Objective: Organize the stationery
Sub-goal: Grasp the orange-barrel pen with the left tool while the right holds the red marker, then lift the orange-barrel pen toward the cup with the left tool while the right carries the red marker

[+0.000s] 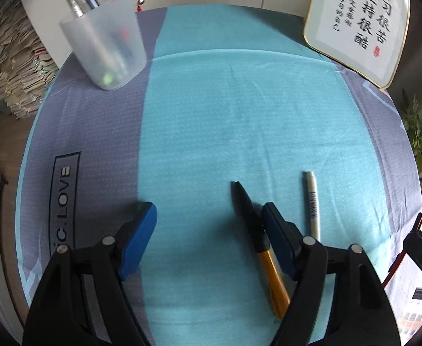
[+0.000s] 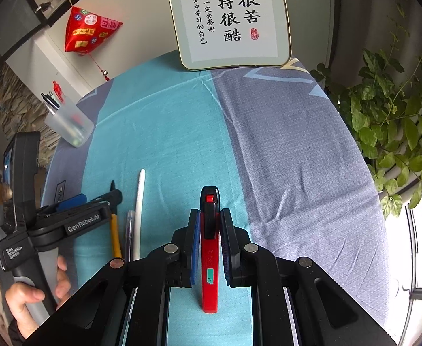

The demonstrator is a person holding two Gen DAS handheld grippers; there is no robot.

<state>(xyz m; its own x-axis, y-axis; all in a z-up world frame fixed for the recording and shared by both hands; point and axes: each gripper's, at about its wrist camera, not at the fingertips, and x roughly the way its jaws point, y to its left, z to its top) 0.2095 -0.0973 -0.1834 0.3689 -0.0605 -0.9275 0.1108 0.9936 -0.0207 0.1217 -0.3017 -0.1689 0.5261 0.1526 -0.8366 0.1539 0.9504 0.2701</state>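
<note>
Lying loose on the teal and grey-blue cloth that covered the surface (image 2: 297,155) were three pens, side by side on the teal stripe at the near left of the right wrist view: one orange-barrelled pen with a black cap (image 1: 257,239), one slim white pen with printed markings (image 1: 312,204), and one clear purple-tinted pen (image 2: 129,230) between them, seen only in part. A fourth loose item, one red utility knife with a black slider (image 2: 210,248), was clamped between the blue pads of the right claw (image 2: 210,225), whose jaws were drawn nearly together on it; whether the knife was lifted clear of the cloth could not be told.

The left claw (image 1: 208,216) stood wide open, pointing steeply down, with its right pad just beside the orange pen's black cap and nothing pressed between its pads. A hand (image 2: 35,297) held its grey handle at the near left.

One container was present: a frosted translucent plastic cup (image 1: 107,49) at the far left of the surface, on the grey-blue part of the cloth, well apart from the loose pens. It held several pens standing upright, among them a silver one, dark ones and a red one; their exact count could not be made out through the frosted wall.

One framed calligraphy panel with a gold rim (image 2: 231,17) leaned at the far edge.
</note>
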